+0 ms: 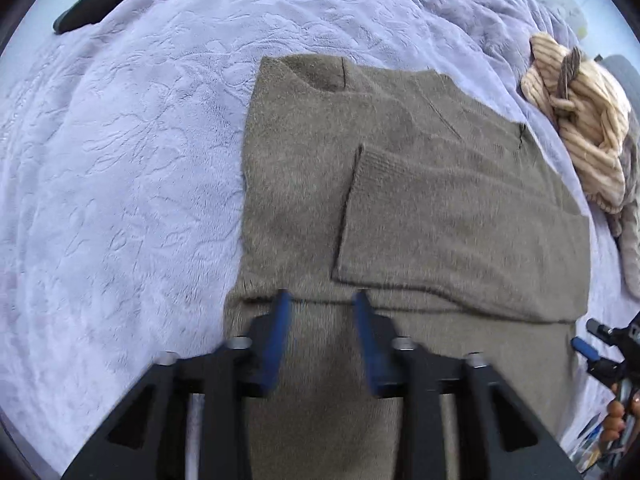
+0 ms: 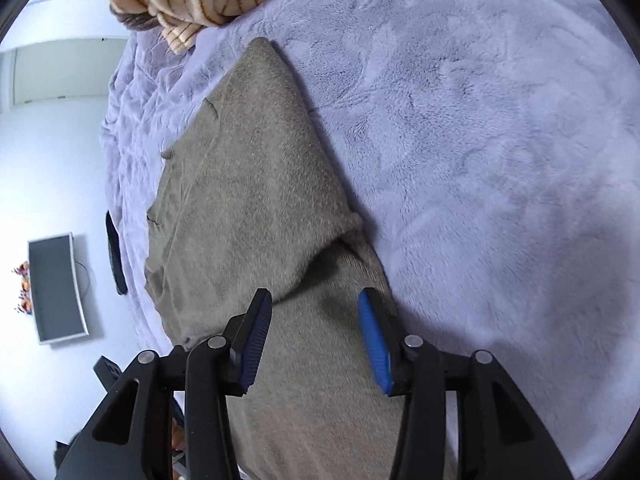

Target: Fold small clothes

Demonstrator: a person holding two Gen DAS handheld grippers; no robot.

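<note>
Jaws of the left gripper are seen apart, nothing between them, blue fingertips hovering over or just at the cloth of the brown sweater, contact not resolvable because of blur; the sweater is laid flat on the lavender blanket, collar at the far end, hem end toward the camera, so the long axis runs straight away from the jaws; one sleeve is already folded across the body, lying right of and just beyond the left fingertips; a ribbed band of the sweater passes directly below the jaws; a striped tan garment is bunched well to the right, not touching the sweater as far as can be told; the right gripper is likewise held with jaws apart and empty, pads above the near part of the sweater, the folded edge lying just ahead of them and the long axis running away toward upper left in that view; bare blanket is seen to the right of this gripper; both grippers are judged about equally near the hem end, left one nearer the left edge; a hem-to-collar fold is judged the likely coming step, so a grasp low on the near edge would be needed.
</note>
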